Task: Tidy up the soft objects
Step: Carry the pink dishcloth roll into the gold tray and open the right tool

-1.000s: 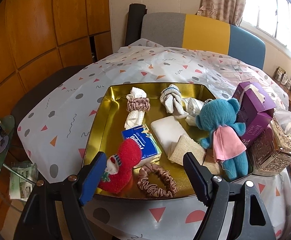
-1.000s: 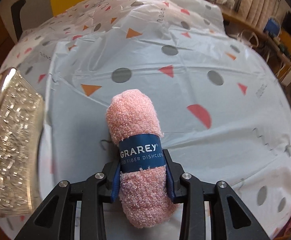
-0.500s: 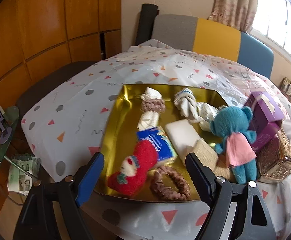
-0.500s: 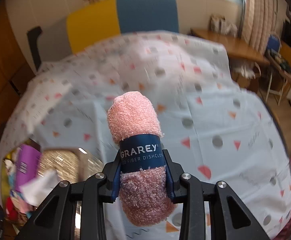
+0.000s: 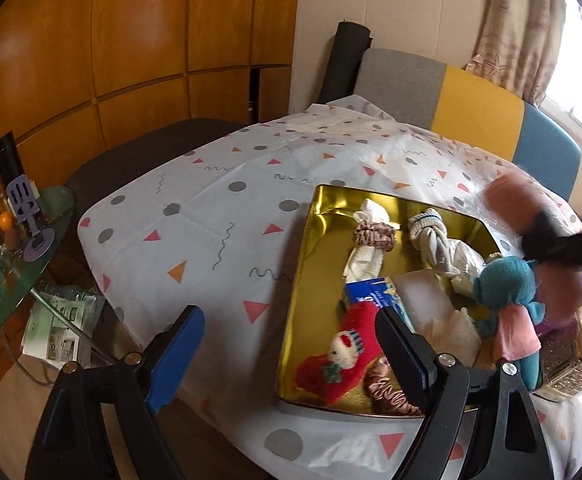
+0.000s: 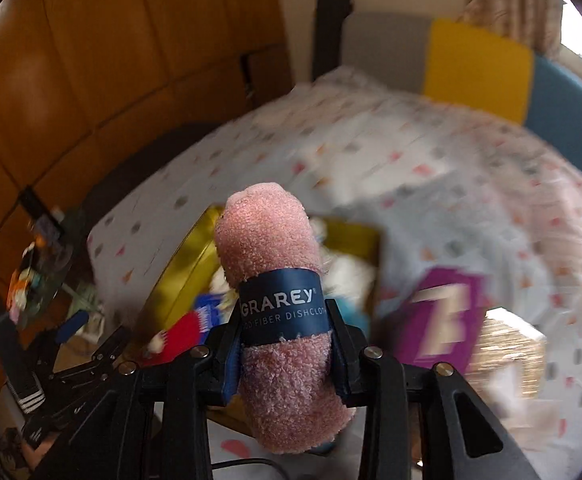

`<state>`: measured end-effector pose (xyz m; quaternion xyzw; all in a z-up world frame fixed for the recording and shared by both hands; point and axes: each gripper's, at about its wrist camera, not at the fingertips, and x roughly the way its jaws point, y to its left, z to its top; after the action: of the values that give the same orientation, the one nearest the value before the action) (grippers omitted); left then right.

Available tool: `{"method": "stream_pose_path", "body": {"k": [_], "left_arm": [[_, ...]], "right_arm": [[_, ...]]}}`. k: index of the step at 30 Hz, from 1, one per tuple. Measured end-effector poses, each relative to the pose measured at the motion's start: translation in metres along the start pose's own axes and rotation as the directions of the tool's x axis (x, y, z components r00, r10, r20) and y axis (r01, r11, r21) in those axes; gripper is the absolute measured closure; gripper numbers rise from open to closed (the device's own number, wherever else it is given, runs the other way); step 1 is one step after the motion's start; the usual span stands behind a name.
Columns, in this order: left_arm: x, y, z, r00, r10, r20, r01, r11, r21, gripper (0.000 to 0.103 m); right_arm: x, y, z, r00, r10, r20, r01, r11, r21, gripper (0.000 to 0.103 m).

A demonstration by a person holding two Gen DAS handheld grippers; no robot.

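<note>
Dishcloth roll (image 6: 283, 320), pink and banded in blue, was clamped at its band by the right gripper (image 6: 285, 344), its fuzzy ends bulging free above and below the pads. It was carried in the air over the near part of the gold tray (image 6: 179, 276). Left gripper (image 5: 287, 354) hung at the near table corner, its jaws having just been opening, now wide with nothing between them. Within the tray lay a red stocking (image 5: 339, 354), a satin scrunchie (image 5: 387, 394), a blue tissue pack (image 5: 375, 294), folded cloths and knotted socks (image 5: 435, 246); a teal bear (image 5: 509, 304) leaned at the right rim. Beyond stood a purple box (image 6: 443, 320) and a glittering tissue box (image 6: 507, 348). Likely hazards: the roll slipping through its paper band, or a fast swing clipping the bear or purple box. Bare gold floor showed mainly along the tray's left wall (image 5: 311, 264); the tablecloth (image 5: 219, 216) to the left and far side lay open
</note>
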<state>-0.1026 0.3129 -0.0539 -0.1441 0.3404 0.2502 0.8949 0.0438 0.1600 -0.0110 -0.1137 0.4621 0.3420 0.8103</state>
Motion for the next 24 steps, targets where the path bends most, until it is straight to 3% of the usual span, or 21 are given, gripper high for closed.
{"method": "stream_pose_path", "body": {"k": [4, 9, 16, 24], "left_arm": [[0.003, 0.006, -0.004, 1.0, 0.001, -0.013, -0.001, 1.0, -0.006, 0.013], [0.007, 0.009, -0.007, 1.0, 0.002, -0.029, -0.003, 1.0, -0.016, 0.011], [0.007, 0.0, -0.006, 1.0, -0.002, -0.022, 0.002, 1.0, 0.002, 0.005], [-0.007, -0.013, -0.003, 1.0, 0.003, 0.013, -0.004, 1.0, 0.031, 0.0]], "right_arm": [[0.069, 0.021, 0.007, 0.997, 0.009, -0.083, -0.007, 1.0, 0.02, 0.067], [0.121, 0.017, 0.013, 0.994, -0.002, -0.108, 0.01, 0.997, 0.076, 0.063], [0.11, 0.005, 0.004, 0.997, 0.044, -0.065, -0.037, 0.993, 0.116, 0.046], [0.058, 0.01, -0.008, 0.995, -0.053, 0.079, 0.049, 0.998, 0.046, 0.046]]}}
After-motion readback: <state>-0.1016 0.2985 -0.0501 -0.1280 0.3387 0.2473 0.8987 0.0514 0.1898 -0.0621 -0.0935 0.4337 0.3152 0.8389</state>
